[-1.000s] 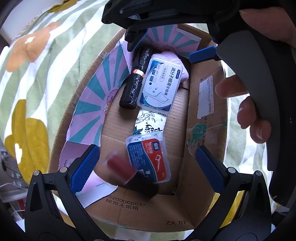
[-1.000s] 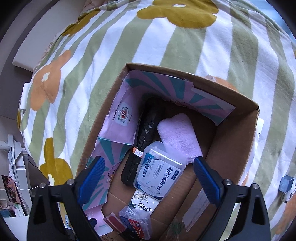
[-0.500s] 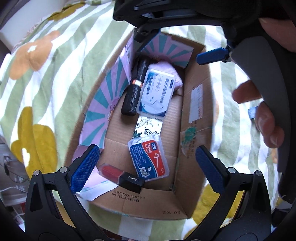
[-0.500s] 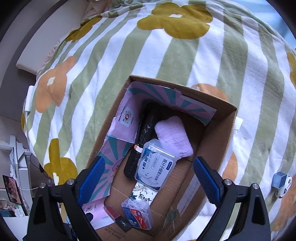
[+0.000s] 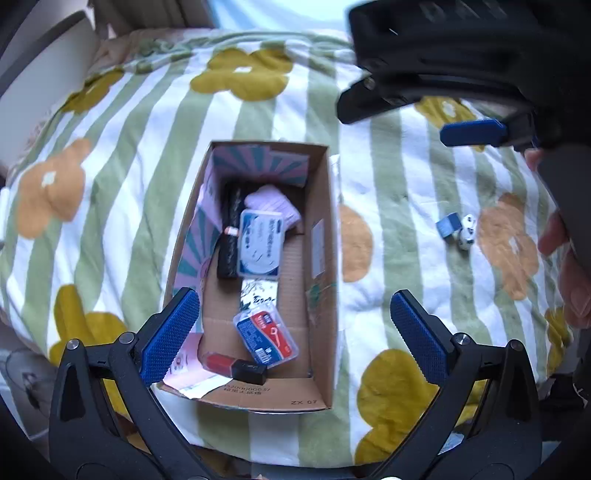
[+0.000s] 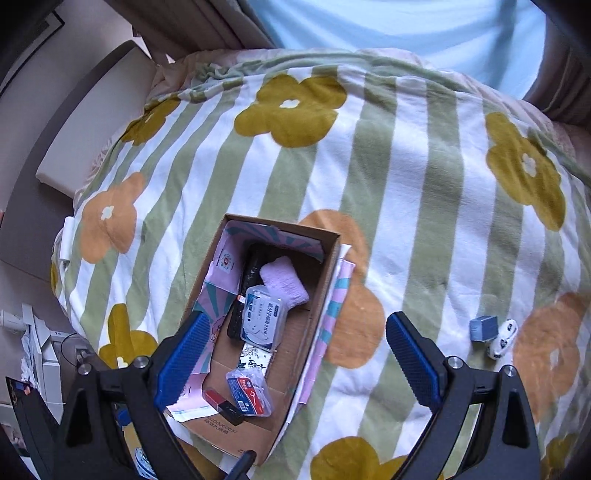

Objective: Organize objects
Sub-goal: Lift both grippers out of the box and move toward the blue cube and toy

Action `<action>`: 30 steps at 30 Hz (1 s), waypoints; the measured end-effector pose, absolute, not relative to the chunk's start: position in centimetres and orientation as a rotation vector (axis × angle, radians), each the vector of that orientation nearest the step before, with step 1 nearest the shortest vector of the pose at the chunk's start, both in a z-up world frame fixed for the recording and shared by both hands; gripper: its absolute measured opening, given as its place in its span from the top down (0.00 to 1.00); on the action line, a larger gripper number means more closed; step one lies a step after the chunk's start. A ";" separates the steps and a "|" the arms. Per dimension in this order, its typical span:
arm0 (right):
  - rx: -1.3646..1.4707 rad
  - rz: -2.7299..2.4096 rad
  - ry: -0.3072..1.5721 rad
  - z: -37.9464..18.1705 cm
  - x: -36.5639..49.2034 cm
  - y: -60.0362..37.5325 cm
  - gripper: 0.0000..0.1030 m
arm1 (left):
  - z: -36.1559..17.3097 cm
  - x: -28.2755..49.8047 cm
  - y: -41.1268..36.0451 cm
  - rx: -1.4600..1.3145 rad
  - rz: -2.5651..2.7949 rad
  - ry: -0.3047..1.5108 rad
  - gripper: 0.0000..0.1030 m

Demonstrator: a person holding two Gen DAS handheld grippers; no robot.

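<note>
Hand-held grippers (image 5: 295, 336) (image 6: 293, 354) (both empty) above box (image 5: 321, 258)

Left tongs (image 5: 295, 332) and right tongs (image 6: 291, 354) both gape wide, holding nothing.

Bedroom, daylight — a bed under a flower-print blanket

The blanket (image 6: 388, 177) has green and white stripes with yellow and orange flowers; a pale headboard (image 6: 92, 122) stands at the left, curtains (image 6: 221, 22) frame a bright window (image 6: 399, 26) beyond.
</note>
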State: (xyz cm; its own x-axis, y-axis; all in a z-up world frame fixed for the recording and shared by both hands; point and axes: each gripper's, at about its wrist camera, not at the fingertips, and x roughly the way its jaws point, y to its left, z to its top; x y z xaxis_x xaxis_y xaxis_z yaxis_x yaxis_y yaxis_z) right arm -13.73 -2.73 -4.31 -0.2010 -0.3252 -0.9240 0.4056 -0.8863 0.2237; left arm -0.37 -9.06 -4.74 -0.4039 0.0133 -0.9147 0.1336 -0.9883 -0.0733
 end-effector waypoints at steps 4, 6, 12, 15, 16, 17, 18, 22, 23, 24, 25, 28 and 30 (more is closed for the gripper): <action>1.591 -2.220 0.044 -1.9 -12.8 1.1 0.08 | -2.9 -0.6 -7.7 1.675 -2.629 0.160 0.00; 1.587 -2.267 0.027 -0.9 -12.3 3.0 0.08 | -2.2 -0.8 -7.1 1.677 -2.659 0.146 0.00; 1.581 -2.434 0.042 0.9 -9.7 8.7 0.08 | -0.3 -0.7 -5.7 1.623 -2.722 0.105 0.00; 1.565 -2.498 0.097 1.0 -7.9 11.0 0.08 | -0.3 -0.8 -5.5 1.639 -2.728 0.109 0.00; 1.558 -2.507 0.111 0.9 -7.1 11.8 0.08 | -0.4 -0.8 -5.4 1.645 -2.733 0.106 0.00; 1.553 -2.512 0.123 0.8 -6.6 12.4 0.08 | -0.5 -0.7 -5.3 1.638 -2.742 0.098 0.00; 1.547 -2.520 0.139 0.5 -5.9 13.0 0.08 | -0.5 -0.6 -5.0 1.622 -2.756 0.077 0.00; 1.552 -2.566 0.178 -0.8 -3.7 15.4 0.08 | -0.6 -1.0 -3.9 1.628 -2.801 0.046 0.00; 1.559 -2.568 0.159 -1.1 -3.4 16.0 0.08 | -0.6 -1.2 -3.6 1.638 -2.811 0.048 0.00; 1.561 -2.572 0.132 -1.2 -3.1 16.7 0.08 | -0.6 -1.4 -3.1 1.645 -2.822 0.043 0.00; 1.559 -2.576 0.101 -1.3 -2.9 17.3 0.08 | -0.6 -1.7 -2.8 1.649 -2.830 0.034 0.00; 1.552 -2.585 0.059 -1.5 -2.5 18.6 0.08 | -0.7 -2.5 -1.3 1.667 -2.857 0.013 0.00; 1.554 -2.590 0.048 -1.6 -2.5 19.4 0.08 | -0.7 -3.0 -0.3 1.687 -2.874 0.006 0.00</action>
